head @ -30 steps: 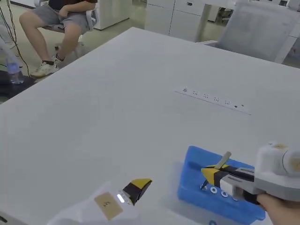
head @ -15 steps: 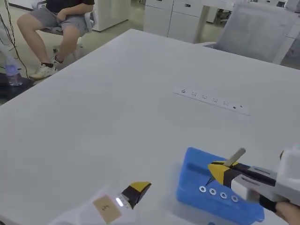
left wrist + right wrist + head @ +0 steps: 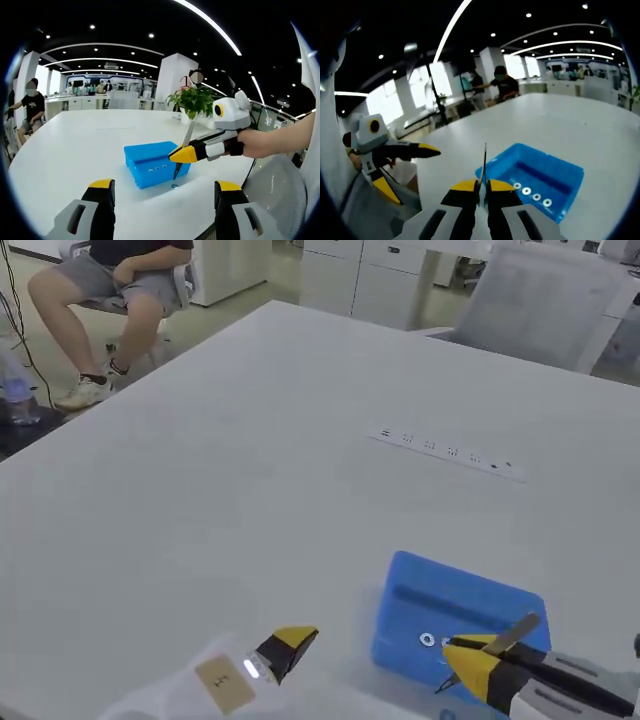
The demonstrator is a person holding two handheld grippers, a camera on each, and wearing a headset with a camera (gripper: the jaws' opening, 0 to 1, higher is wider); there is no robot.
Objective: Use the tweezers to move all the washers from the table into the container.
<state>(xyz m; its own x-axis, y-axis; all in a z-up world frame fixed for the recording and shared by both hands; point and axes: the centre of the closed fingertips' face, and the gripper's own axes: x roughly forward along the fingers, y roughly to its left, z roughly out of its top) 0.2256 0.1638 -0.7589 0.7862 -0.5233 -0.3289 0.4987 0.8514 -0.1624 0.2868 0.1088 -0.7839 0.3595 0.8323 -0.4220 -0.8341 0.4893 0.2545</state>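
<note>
A blue container (image 3: 460, 605) stands near the table's front edge, with several washers (image 3: 532, 194) in a row inside it. My right gripper (image 3: 470, 658) hangs over the container's near side, shut on thin metal tweezers (image 3: 484, 159) that point down. In the left gripper view the tweezers' tip (image 3: 175, 174) hovers just above a small washer (image 3: 174, 186) lying on the table in front of the container (image 3: 155, 165). My left gripper (image 3: 163, 187) is open and holds nothing; it sits left of the container (image 3: 285, 648).
A white table (image 3: 250, 470) spreads wide to the left and back. A power strip (image 3: 445, 453) is set into it beyond the container. A person sits on a chair (image 3: 110, 280) at the far left. A grey chair (image 3: 545, 300) stands behind the table.
My right gripper with the tweezers has drawn back from over the middle of the container toward its near side and lower. The left gripper has stayed in place.
</note>
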